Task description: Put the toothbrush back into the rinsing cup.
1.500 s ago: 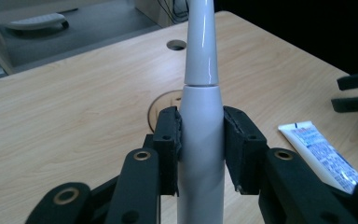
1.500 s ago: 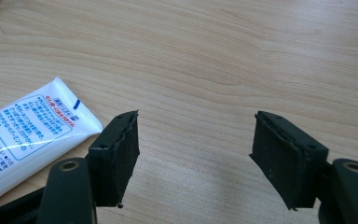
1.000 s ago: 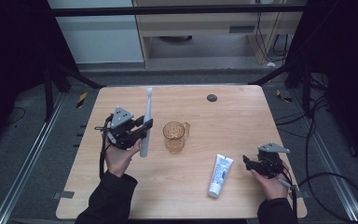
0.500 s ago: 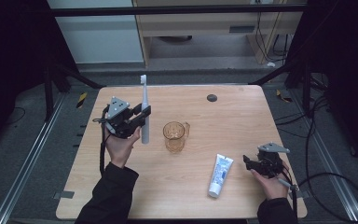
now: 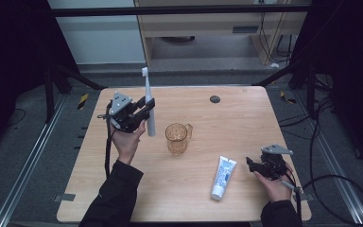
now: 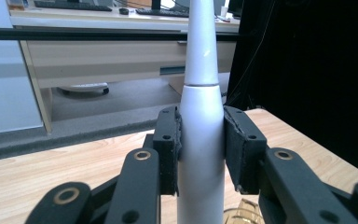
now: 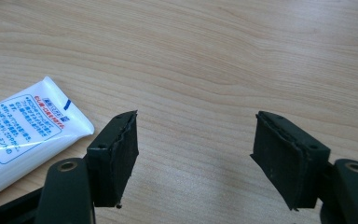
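Upright, the toothbrush (image 5: 148, 106) sits clamped in the left claw (image 5: 144, 108) beside the cup (image 5: 177, 138); right claw (image 7: 195, 156) gapes wide near the tube (image 5: 223, 177).

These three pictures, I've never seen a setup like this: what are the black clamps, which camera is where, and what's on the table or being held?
No robot here: a person holds a hand-operated clamp tool in each hand. The high view looks down on the wooden table from above the person. The other two cameras ride on the tools, looking along their black jaws. The left tool is shut on a white electric toothbrush, held upright above the table. The right tool is open, holding nothing, beside a white toothpaste tube lying flat. An amber glass mug stands mid-table, and a small dark disc lies near the far edge.
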`<state>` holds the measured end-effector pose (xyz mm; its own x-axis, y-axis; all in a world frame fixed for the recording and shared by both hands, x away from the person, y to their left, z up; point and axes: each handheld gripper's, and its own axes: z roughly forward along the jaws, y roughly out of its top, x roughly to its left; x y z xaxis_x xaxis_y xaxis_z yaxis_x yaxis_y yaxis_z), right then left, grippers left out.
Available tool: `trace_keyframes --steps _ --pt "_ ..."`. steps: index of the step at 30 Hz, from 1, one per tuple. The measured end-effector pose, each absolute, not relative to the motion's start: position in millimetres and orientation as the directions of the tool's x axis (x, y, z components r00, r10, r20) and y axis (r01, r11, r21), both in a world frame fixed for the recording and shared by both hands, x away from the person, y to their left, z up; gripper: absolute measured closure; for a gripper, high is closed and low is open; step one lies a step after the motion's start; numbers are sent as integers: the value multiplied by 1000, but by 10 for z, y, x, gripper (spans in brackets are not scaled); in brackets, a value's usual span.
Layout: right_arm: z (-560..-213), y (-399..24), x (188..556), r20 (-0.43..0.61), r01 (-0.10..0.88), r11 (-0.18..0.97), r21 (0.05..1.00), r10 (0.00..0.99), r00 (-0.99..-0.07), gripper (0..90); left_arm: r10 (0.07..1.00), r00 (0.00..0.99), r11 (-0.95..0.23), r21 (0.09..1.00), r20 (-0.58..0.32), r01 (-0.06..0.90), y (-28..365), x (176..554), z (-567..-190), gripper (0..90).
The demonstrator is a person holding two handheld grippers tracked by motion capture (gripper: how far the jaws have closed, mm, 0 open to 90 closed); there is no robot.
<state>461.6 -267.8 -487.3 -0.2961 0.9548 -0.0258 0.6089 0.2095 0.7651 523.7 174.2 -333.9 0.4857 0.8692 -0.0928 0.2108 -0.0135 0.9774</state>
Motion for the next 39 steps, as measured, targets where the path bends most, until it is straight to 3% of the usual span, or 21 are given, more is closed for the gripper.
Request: trace_keyframes --steps 39 --pt "-4877 -2686 4620 -22 611 208 764 955 -297 313 830 549 -1 986 -94 170 1286 5437 -3575 672"
